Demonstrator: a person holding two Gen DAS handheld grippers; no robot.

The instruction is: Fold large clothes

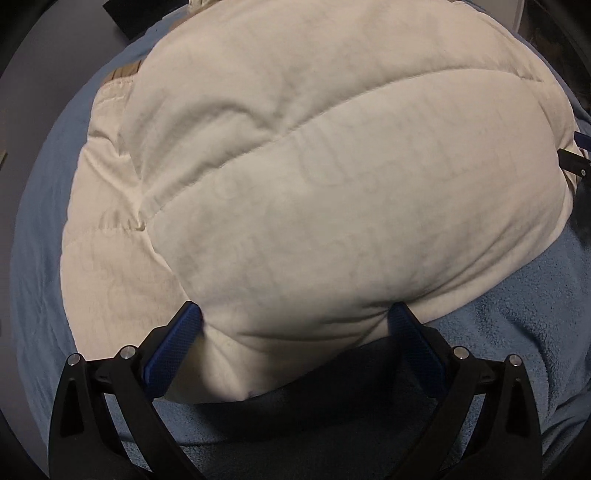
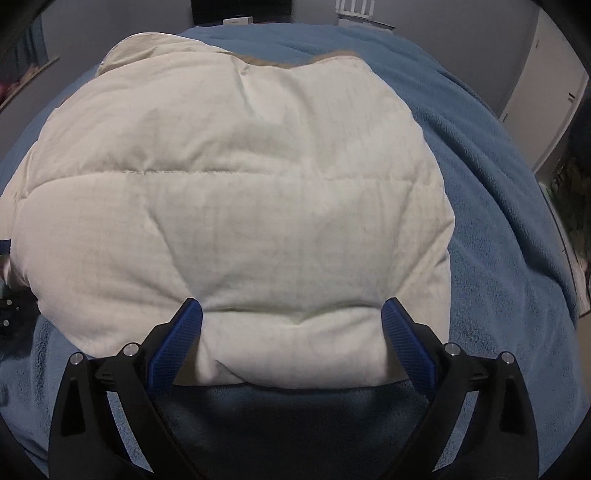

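Observation:
A cream quilted puffer jacket (image 1: 295, 166) lies folded in a thick bundle on a blue fleece blanket (image 1: 517, 314). My left gripper (image 1: 295, 314) is open wide, with the jacket's near edge bulging between its blue fingers (image 1: 177, 343). From the other side the same jacket (image 2: 236, 206) fills the right wrist view. My right gripper (image 2: 291, 310) is also open wide, and the near padded edge sits between its fingers (image 2: 406, 339). A tan lining strip (image 2: 273, 62) shows at the jacket's far edge. Part of the right gripper (image 1: 576, 162) shows at the left view's right edge.
The blue blanket (image 2: 498, 221) spreads over a bed, wide to the right of the jacket. Grey wall and a white door (image 2: 546, 107) stand beyond the bed at the right. Dark furniture (image 1: 136, 18) sits past the bed's far left edge.

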